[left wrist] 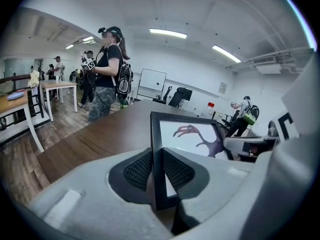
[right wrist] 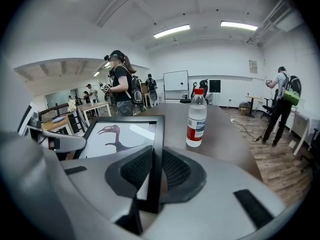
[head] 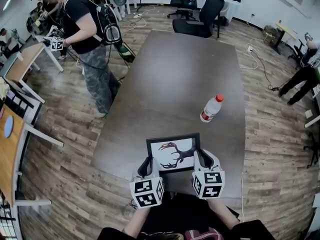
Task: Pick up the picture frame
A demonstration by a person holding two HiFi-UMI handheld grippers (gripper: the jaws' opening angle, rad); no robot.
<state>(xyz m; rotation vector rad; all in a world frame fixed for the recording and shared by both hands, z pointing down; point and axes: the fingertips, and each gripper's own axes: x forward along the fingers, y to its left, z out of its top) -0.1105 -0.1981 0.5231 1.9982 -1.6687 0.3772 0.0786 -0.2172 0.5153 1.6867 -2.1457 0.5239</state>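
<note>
Hidden: my pads cover parts of both side edges of the picture frame (head: 173,152). Its back is out of sight, and I cannot tell whether its far edge touches the table (head: 170,74).
Cut off: my forearms, at the bottom of the head view.
Left gripper (head: 145,168): jaws clamped on the frame's left edge, near the lower corner.
Right gripper (head: 204,160): jaws clamped on the frame's right edge, near the lower corner.
Frame, place: between my two grippers, over the near end of the table, picture facing up.
Frame, look: black rectangular border around a white sheet with a dark reddish, long-beaked creature.
Count: one frame, two grippers, one table.
Bottle (head: 211,108): one, clear with a red cap and red label, upright, well beyond the frame.
Person (head: 90,39): one stands by the table's left side. Others farther off are too small to count.
</note>
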